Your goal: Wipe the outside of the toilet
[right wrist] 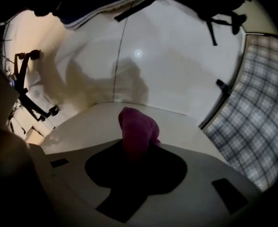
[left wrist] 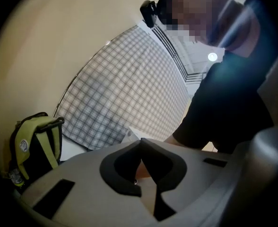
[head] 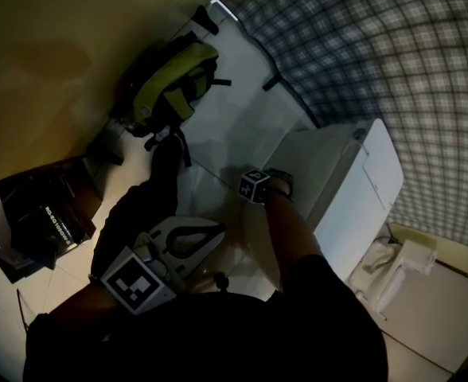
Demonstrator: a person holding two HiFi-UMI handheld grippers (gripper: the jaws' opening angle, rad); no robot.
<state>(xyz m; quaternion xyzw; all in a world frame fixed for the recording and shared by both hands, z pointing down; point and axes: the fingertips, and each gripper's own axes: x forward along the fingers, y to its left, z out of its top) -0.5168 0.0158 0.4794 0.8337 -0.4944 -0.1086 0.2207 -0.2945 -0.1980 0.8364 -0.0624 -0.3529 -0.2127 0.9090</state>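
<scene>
The white toilet stands right of centre in the dim head view. My right gripper, with its marker cube, is at the toilet's left side. In the right gripper view, the right gripper is shut on a magenta cloth that bunches against a white surface. The cloth is hidden in the head view. My left gripper hangs lower left, away from the toilet. In the left gripper view, the left gripper's black pads meet at the tips with nothing between them.
A black and lime-green backpack hangs on the white panel behind; it also shows as the backpack at lower left. A plaid-tiled wall runs behind the toilet. A dark shelf is at left, and white fittings are right of the toilet.
</scene>
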